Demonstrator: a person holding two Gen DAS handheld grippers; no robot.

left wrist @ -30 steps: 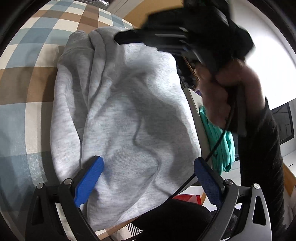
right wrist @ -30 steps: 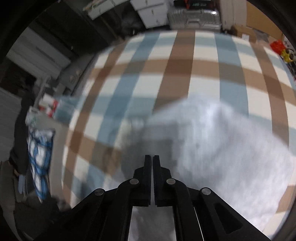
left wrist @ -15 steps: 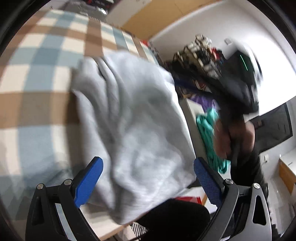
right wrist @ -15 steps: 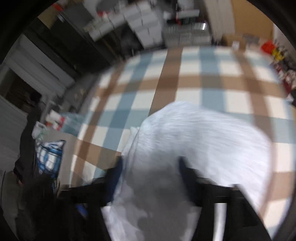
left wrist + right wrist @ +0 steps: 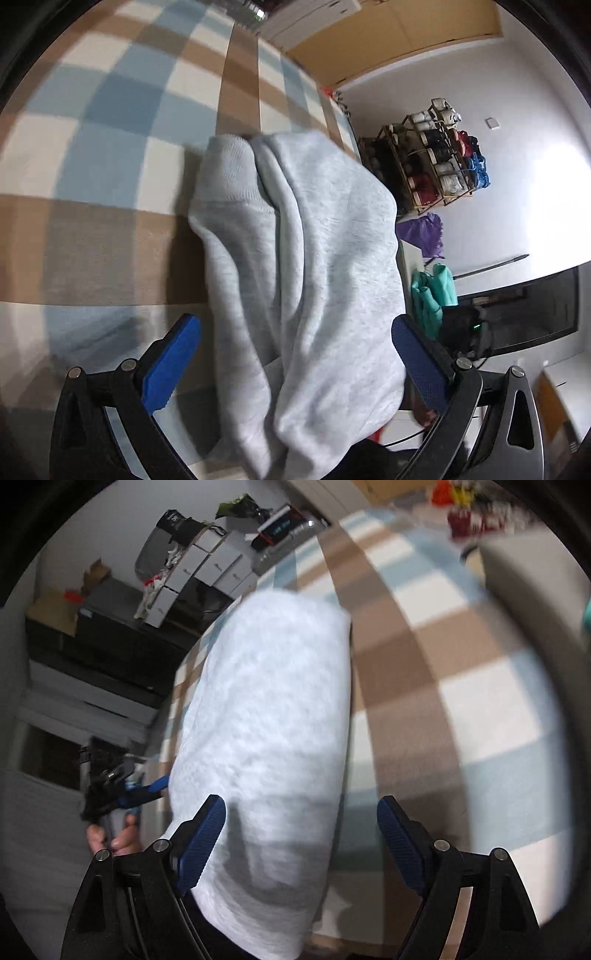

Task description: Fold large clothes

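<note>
A light grey sweatshirt (image 5: 314, 266) lies folded in a thick bundle on the checked tablecloth (image 5: 92, 166), with its ribbed hem at the far end. My left gripper (image 5: 295, 362) is open above the near end of the bundle and holds nothing. In the right wrist view the same sweatshirt (image 5: 266, 720) runs away from my right gripper (image 5: 301, 834), which is open and empty over its near end. The left gripper (image 5: 144, 794) also shows in the right wrist view, at the bundle's left side, in a hand.
The table edge runs along the sweatshirt's right side in the left wrist view. Beyond it stand a wooden rack of spools (image 5: 428, 162), a purple bag (image 5: 424, 232), a teal cloth (image 5: 432, 295) and a dark screen (image 5: 528, 310). Stacked boxes (image 5: 207, 572) lie past the far table end.
My right gripper has opened from shut and pulled back off the sweatshirt. Both cameras have swung and drawn away, and the right hand no longer crosses the left wrist view.
</note>
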